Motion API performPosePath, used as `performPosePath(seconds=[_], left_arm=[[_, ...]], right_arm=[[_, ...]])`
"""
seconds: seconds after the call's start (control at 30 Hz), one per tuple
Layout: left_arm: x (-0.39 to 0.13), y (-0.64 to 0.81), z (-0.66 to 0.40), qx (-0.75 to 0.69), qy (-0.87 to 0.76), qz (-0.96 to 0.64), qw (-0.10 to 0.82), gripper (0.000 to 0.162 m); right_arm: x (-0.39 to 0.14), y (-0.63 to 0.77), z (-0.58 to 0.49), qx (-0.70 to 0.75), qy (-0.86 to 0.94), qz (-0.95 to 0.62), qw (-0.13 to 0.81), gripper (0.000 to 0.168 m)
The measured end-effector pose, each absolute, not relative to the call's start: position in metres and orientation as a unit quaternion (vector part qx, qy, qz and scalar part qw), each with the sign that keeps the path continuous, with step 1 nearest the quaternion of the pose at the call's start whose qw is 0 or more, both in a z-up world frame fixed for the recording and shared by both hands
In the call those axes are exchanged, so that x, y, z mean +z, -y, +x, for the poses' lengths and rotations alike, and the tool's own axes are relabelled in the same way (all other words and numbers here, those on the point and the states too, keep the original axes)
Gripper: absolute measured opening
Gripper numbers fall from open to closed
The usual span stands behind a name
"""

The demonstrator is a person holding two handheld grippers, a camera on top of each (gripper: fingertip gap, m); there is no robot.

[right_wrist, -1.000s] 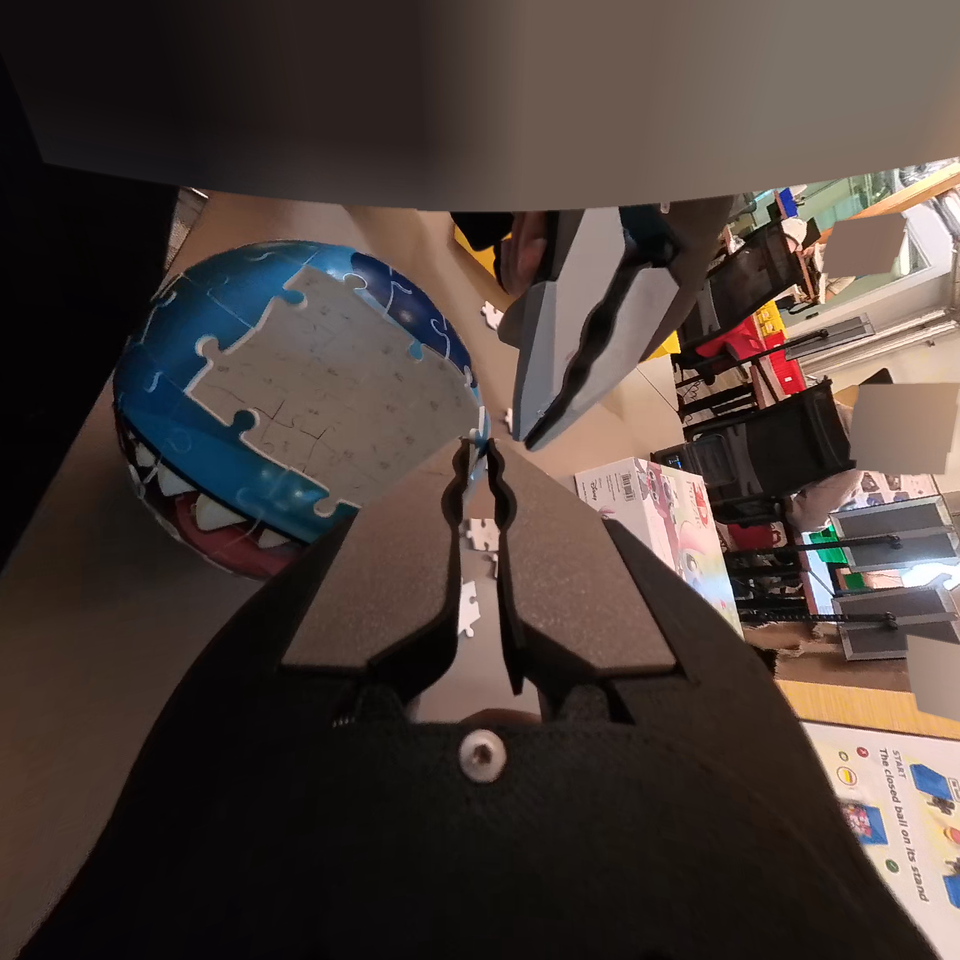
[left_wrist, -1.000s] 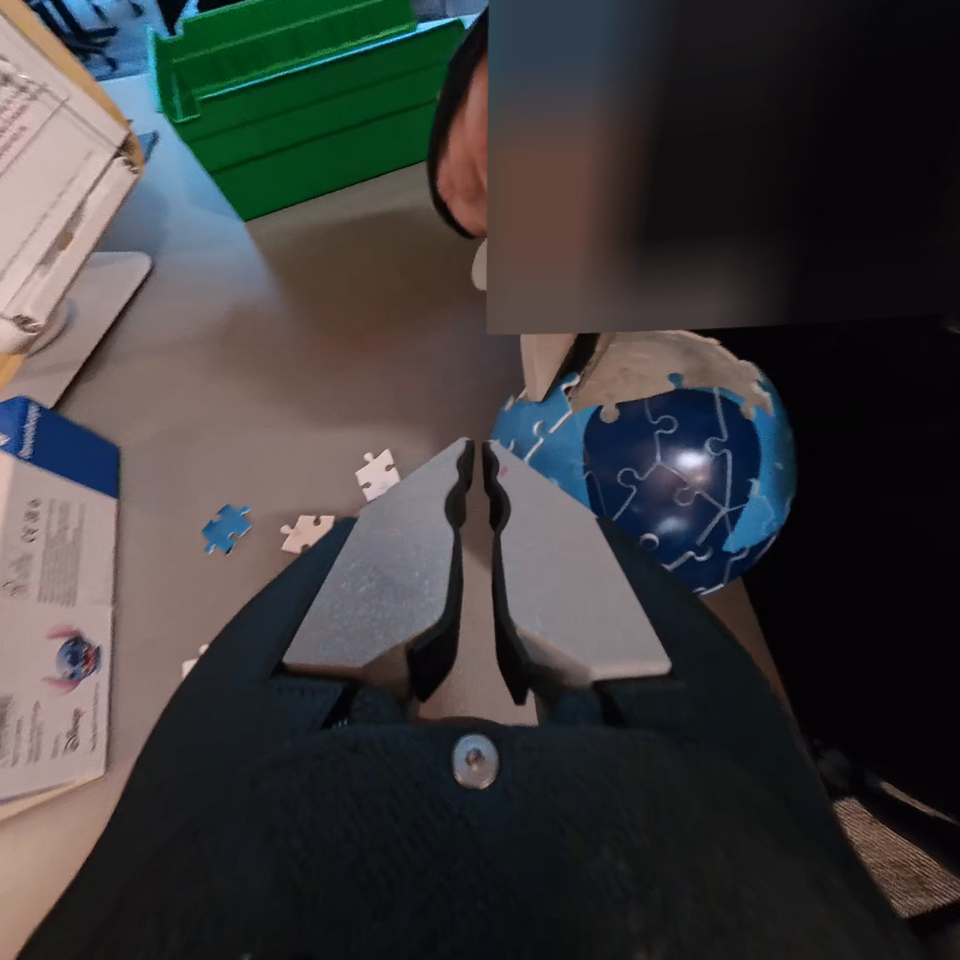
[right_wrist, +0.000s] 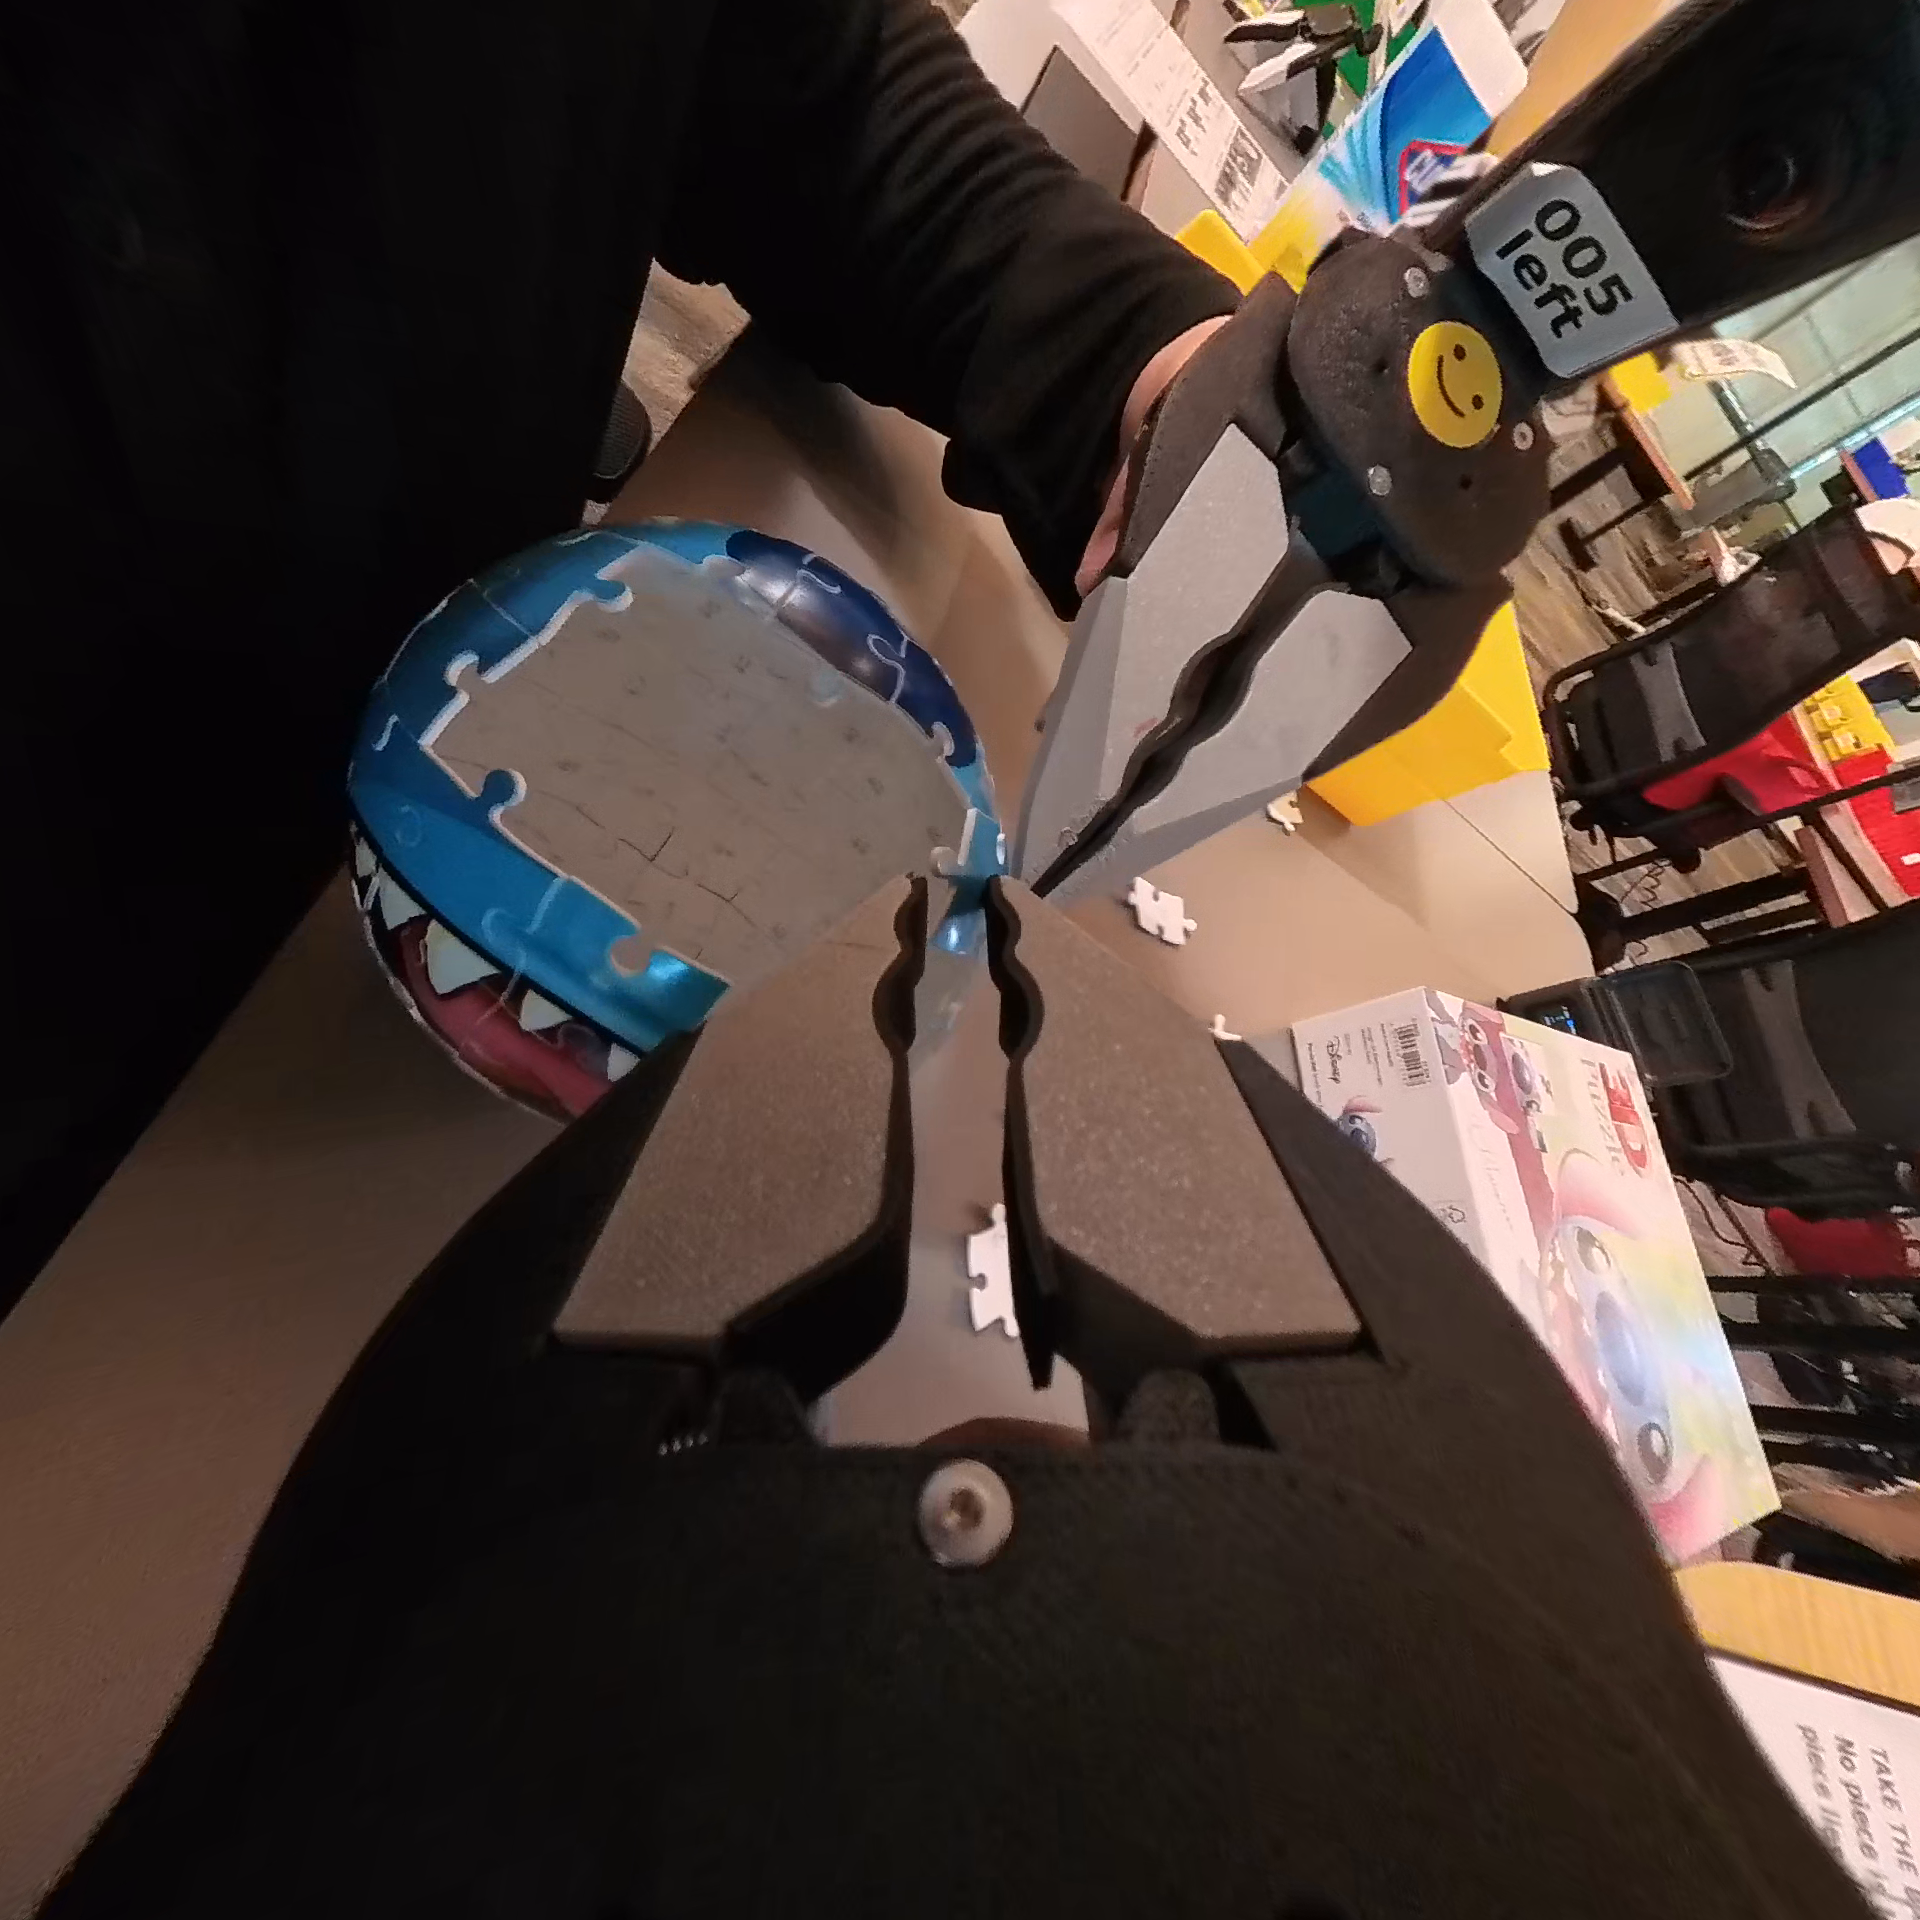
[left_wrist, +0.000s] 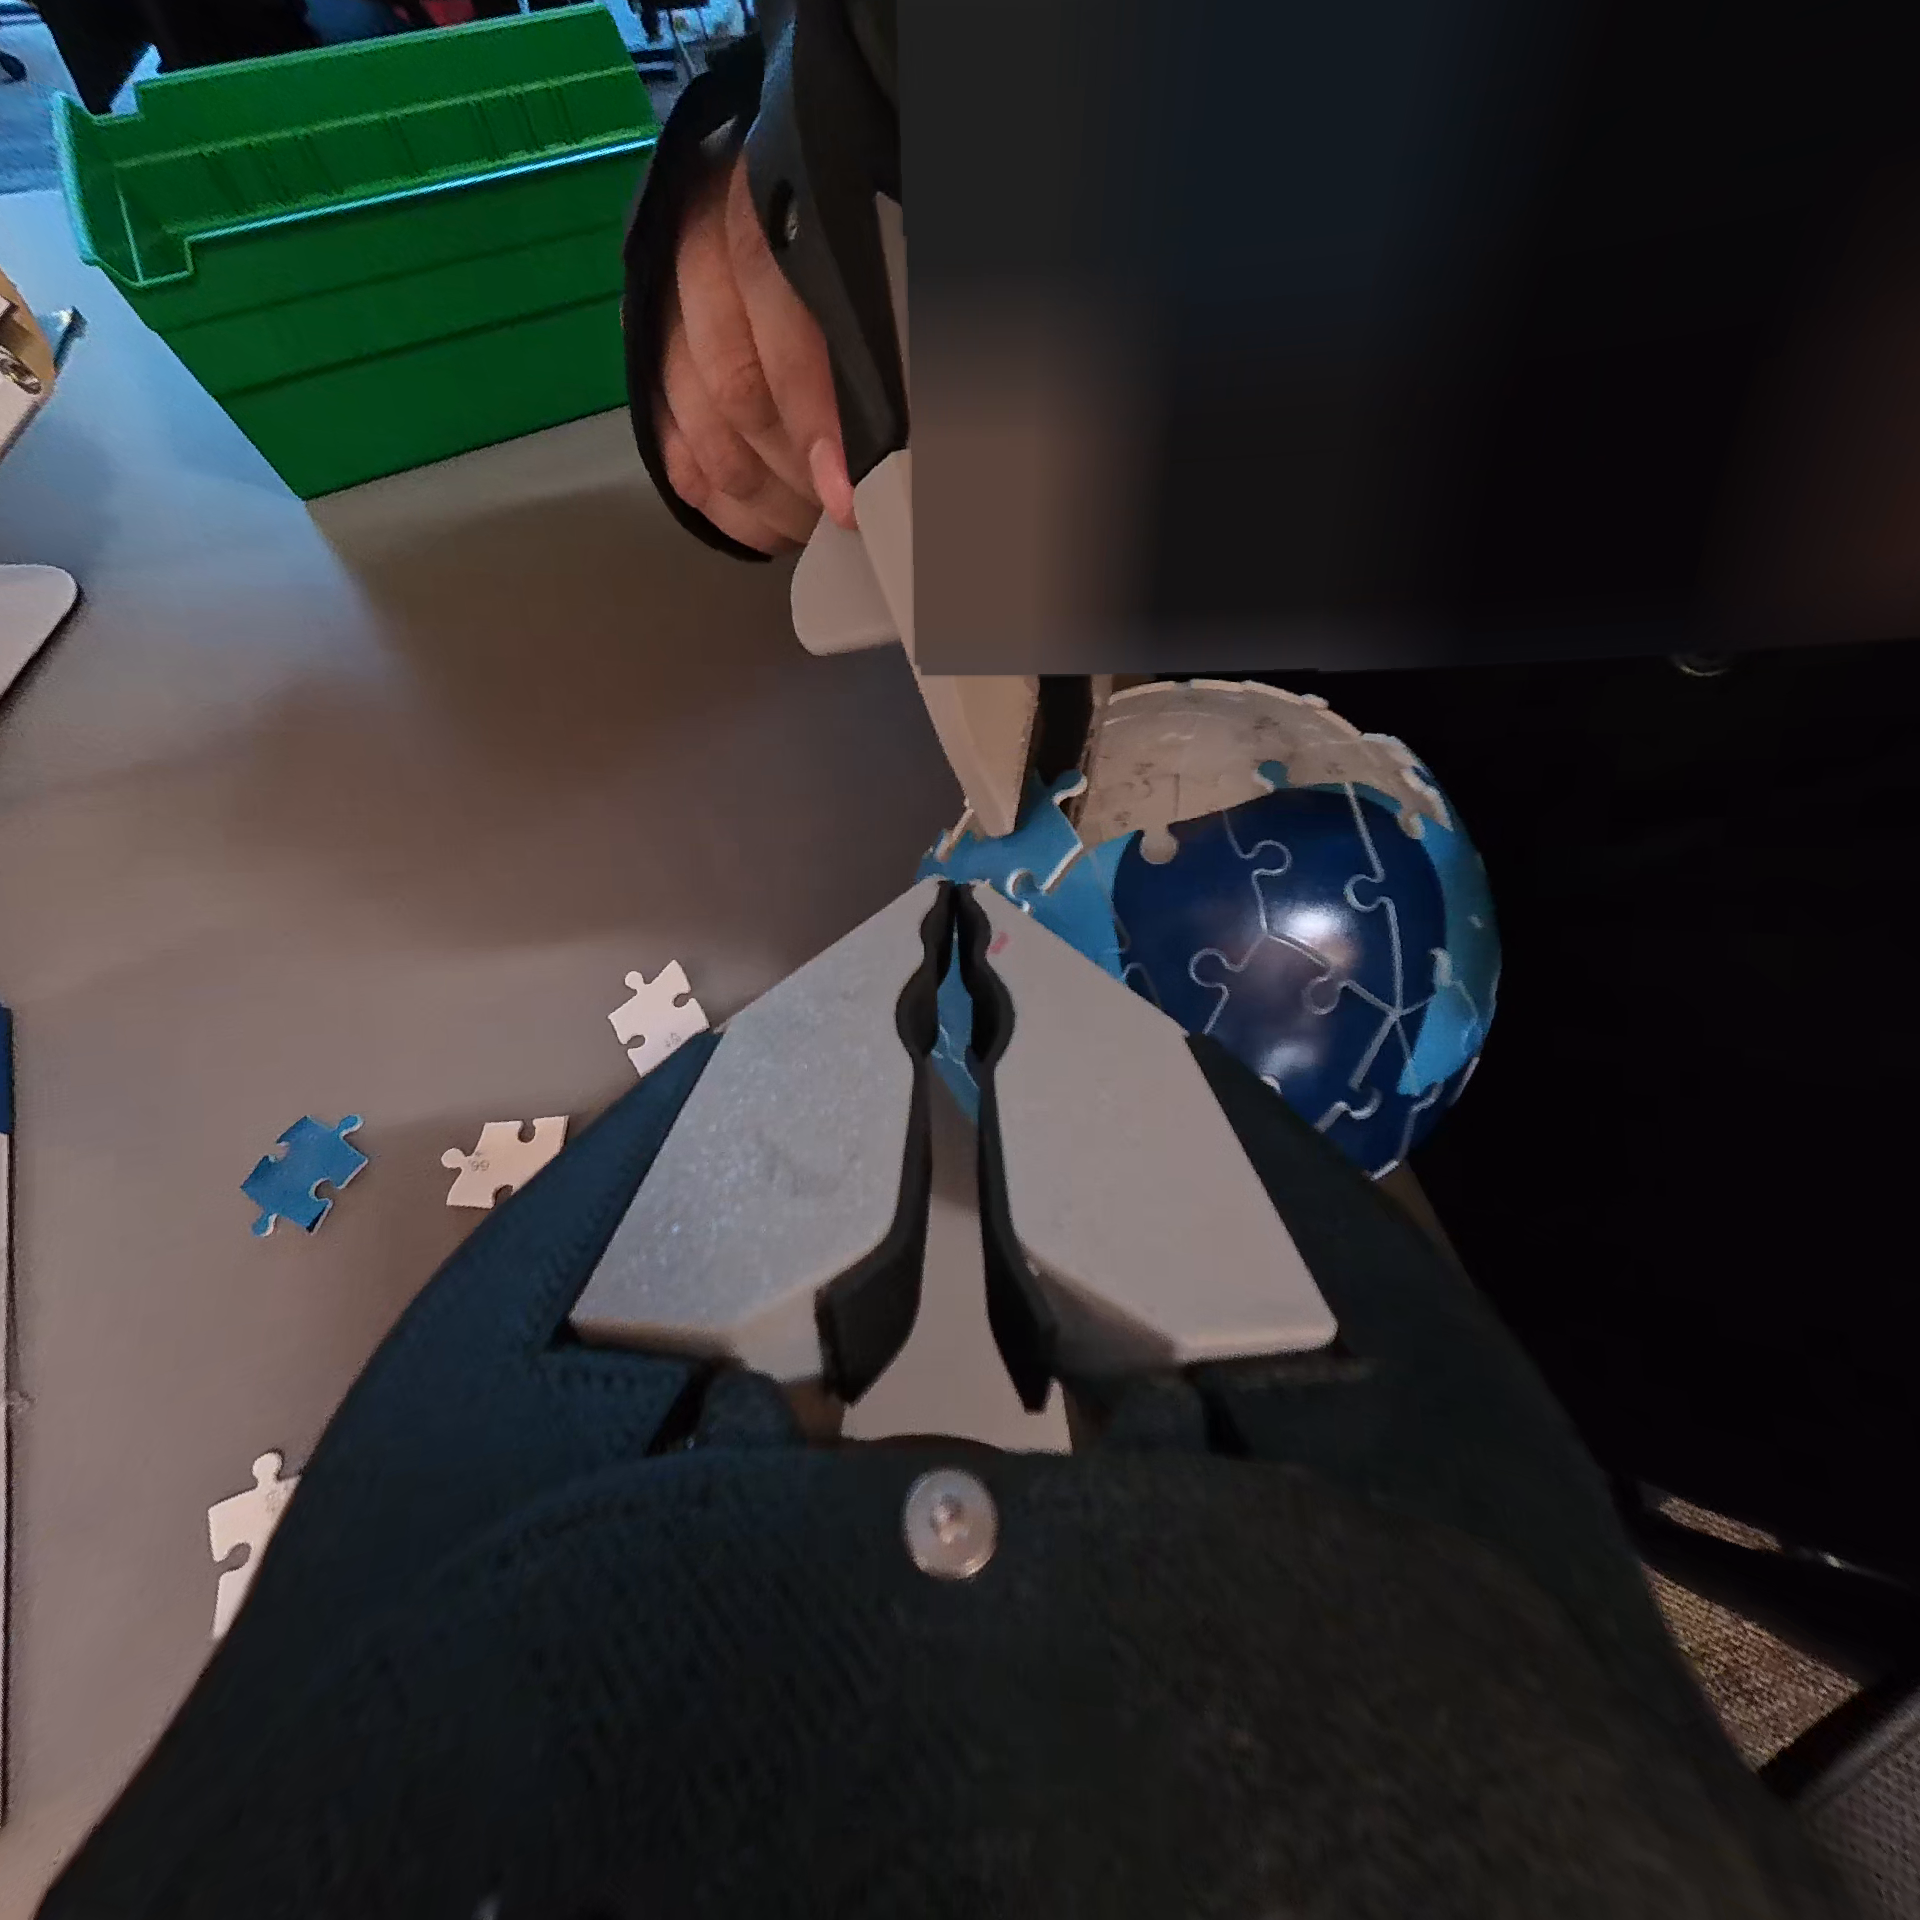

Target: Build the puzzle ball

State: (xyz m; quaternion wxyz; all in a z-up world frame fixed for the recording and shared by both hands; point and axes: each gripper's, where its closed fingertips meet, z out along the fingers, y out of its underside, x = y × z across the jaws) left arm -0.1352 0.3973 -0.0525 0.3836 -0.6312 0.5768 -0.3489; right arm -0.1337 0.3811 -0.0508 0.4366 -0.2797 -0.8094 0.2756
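Ball [right_wrist: 665, 790], half-built, sits on the table [right_wrist: 208, 1299] near its edge, just left of the right claw [right_wrist: 954, 902] and just right of the left claw [left_wrist: 956, 896]. Shell has a big gap showing the pale inner side; outer pieces are blue, with teeth and a red mouth low down in the right wrist view.

Right claw: narrow gap between the tips, set astride the ball's rim at the gap edge, with a blue rim piece [right_wrist: 971, 868] between the tips. Can't tell if it actually pinches that piece.

Left claw: tips nearly together, nothing visibly held. Its tips are just beside the same rim spot, almost meeting the right claw's tips. From the right wrist view it comes in from upper right, slanting down.

Loose pieces on the table left of the left claw: one blue [left_wrist: 303, 1172], two white [left_wrist: 506, 1158], [left_wrist: 659, 1013], another white one at the lower left [left_wrist: 244, 1532]. Green bin [left_wrist: 364, 260] far ahead-left of it. Puzzle box [right_wrist: 1527, 1257] lies right of the right claw; yellow bin [right_wrist: 1455, 748] beyond it.
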Motion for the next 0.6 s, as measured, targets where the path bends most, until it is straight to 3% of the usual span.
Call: performPosePath(seconds=[0.2,0.6], left_arm=[[-0.0550,-0.3971,-0.1372,-0.347,-0.572,-0.636,0.385,0.000],[-0.0547,-0.3941,-0.1371,-0.342,-0.574,-0.633,0.391,0.000]], right_arm=[[-0.0611,-0.3832,-0.1374,0.255,0.827,-0.275,0.419,0.020],[-0.0531,-0.3764,-0.1415,0.255,0.828,-0.240,0.438,0.010]])
